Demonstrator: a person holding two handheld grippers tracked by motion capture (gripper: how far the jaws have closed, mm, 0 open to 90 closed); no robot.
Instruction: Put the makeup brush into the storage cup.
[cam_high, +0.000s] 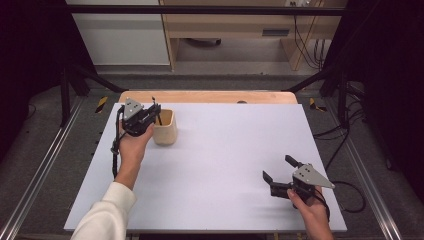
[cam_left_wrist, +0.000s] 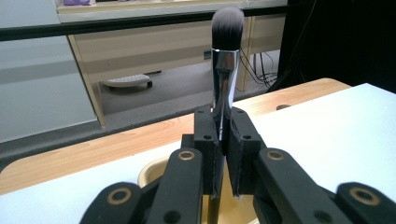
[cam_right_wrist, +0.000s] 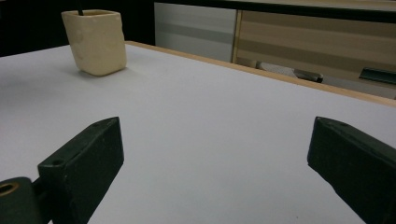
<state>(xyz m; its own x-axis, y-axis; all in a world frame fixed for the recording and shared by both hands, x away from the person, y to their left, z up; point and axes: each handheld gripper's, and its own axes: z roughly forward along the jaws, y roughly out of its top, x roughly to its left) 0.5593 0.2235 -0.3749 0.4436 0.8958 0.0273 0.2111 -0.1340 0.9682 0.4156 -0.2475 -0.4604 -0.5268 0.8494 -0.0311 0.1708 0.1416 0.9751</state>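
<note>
A makeup brush (cam_left_wrist: 227, 56) with a silver ferrule and dark, pale-tipped bristles stands upright, bristles up. My left gripper (cam_left_wrist: 224, 121) is shut on its handle just below the ferrule. The handle's lower end reaches down into a cream square cup (cam_left_wrist: 148, 173). In the high view the left gripper (cam_high: 155, 112) hovers at the cup's (cam_high: 165, 130) left rim, at the table's far left. My right gripper (cam_high: 277, 167) rests open near the front right, with nothing between its jaws. From the right gripper view (cam_right_wrist: 215, 154) the cup (cam_right_wrist: 97, 42) stands far off, a thin dark handle (cam_right_wrist: 80, 6) rising from it.
A white board (cam_high: 225, 150) covers the wooden table (cam_high: 210, 96), whose far edge shows beyond it. Black frame bars and cables flank both sides. Wooden furniture (cam_high: 235, 30) stands on the floor behind the table.
</note>
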